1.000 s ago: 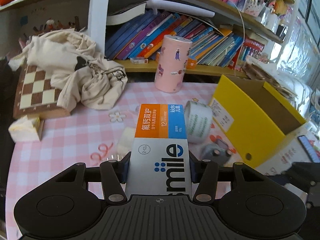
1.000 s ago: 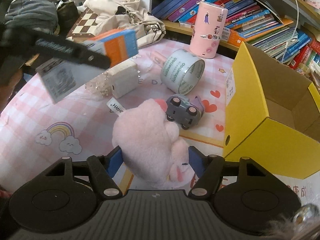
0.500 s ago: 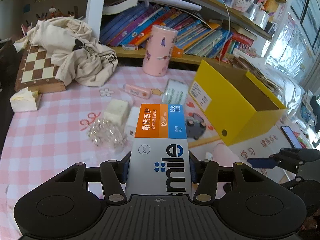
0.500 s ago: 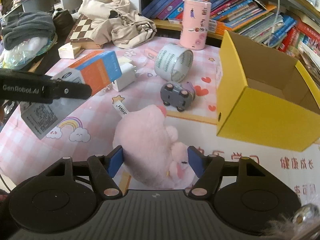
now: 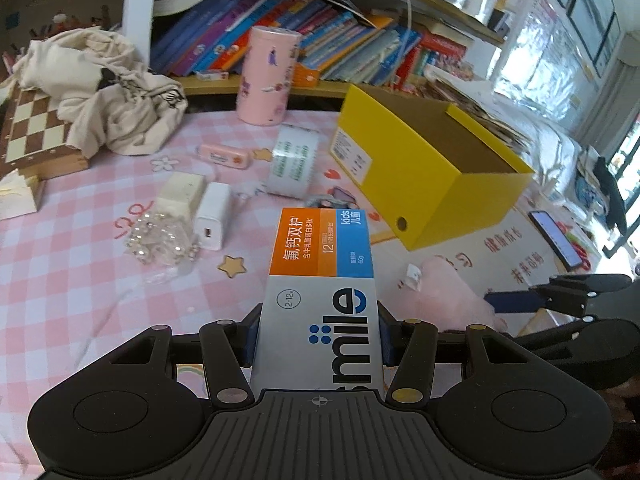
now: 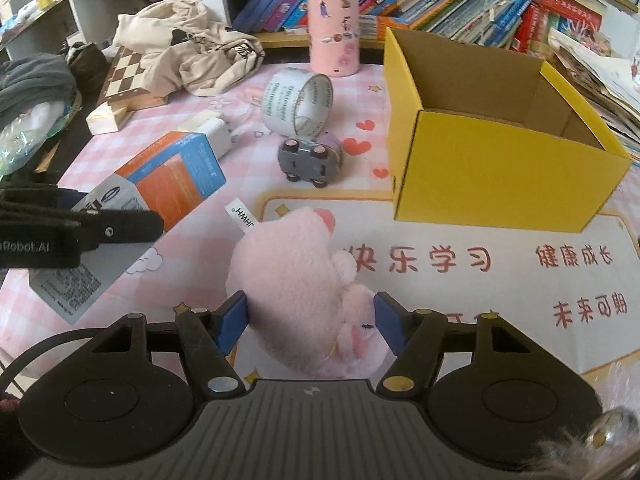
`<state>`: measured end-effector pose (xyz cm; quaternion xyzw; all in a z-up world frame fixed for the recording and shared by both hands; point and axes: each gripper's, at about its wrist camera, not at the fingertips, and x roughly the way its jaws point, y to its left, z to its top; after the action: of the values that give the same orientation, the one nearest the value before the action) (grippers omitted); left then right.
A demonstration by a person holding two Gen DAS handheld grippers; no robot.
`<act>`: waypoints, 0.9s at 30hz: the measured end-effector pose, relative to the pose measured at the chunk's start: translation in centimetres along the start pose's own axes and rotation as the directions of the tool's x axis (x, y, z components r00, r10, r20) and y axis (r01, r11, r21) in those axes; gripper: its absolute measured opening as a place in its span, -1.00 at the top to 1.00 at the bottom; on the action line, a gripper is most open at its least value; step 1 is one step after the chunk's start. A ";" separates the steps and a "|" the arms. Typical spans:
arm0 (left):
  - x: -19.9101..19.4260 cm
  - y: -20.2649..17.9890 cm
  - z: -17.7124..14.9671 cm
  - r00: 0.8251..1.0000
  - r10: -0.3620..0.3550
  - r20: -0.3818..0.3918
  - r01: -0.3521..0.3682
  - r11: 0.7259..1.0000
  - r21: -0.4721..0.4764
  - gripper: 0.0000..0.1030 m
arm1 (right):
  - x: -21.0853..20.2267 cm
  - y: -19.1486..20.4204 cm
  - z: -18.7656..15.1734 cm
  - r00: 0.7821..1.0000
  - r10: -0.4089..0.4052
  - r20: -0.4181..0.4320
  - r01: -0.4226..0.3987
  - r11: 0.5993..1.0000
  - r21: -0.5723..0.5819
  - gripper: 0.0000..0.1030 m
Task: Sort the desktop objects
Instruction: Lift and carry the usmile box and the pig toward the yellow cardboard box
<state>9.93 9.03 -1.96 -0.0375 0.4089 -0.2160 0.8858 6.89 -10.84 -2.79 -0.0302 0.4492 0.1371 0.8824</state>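
Both hands are loaded and held above the tabletop, so this looks like the carry stage of the sorting. The left gripper (image 5: 318,332) is clamped on the sides of a toothpaste carton (image 5: 320,280) (grey, orange and blue, marked for kids), which juts forward over the pink checked cloth. The right gripper (image 6: 311,320) squeezes a pink plush toy (image 6: 296,280) between its blue pads, the toy's white label sticking out at the front.

The yellow box (image 6: 496,160) stands open toward the right edge of the tabletop, just in front of the bookshelf, and its brown inside looks bare from here. I take it to be where both things go.

Left on the cloth are a roll of tape (image 6: 298,104), a toy car (image 6: 310,156) just in front of it, a white charger (image 5: 214,216) and some clear beads (image 5: 160,240).

Next, I'd guess, either hand must rise over the box's near wall before it lets go; the carton is long and may need tilting to drop in.
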 end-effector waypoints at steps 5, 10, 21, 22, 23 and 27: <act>0.2 -0.7 0.0 1.000 -0.016 -0.008 0.016 1.000 0.024 0.00 | -0.4 -0.4 -0.4 1.000 -0.011 0.002 0.011 1.000 0.028 -0.27; 0.5 -1.4 0.1 0.999 -0.039 -0.016 0.040 0.998 0.048 0.00 | -0.9 -1.0 -0.8 1.000 -0.028 0.005 0.028 0.998 0.056 -0.26; 1.3 -3.4 0.1 0.995 -0.095 -0.033 0.098 0.989 0.107 0.00 | -2.2 -2.5 -2.1 0.997 -0.077 0.016 0.075 0.991 0.112 -0.24; 1.3 -3.6 0.2 0.995 -0.098 -0.033 0.101 0.988 0.113 0.00 | -2.4 -2.6 -2.2 0.996 -0.082 0.019 0.079 0.990 0.118 -0.24; 1.4 -3.8 0.3 0.994 -0.103 -0.034 0.107 0.987 0.119 0.00 | -2.5 -2.7 -2.3 0.996 -0.087 0.021 0.084 0.989 0.124 -0.24; 1.6 -4.6 0.4 0.991 -0.126 -0.038 0.130 0.981 0.144 0.00 | -3.0 -3.3 -2.8 0.994 -0.108 0.024 0.103 0.984 0.147 -0.24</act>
<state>9.49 4.19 -1.71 0.0046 0.4013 -0.3023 0.8646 3.91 -15.16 -2.24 0.0127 0.4417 0.0574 0.8952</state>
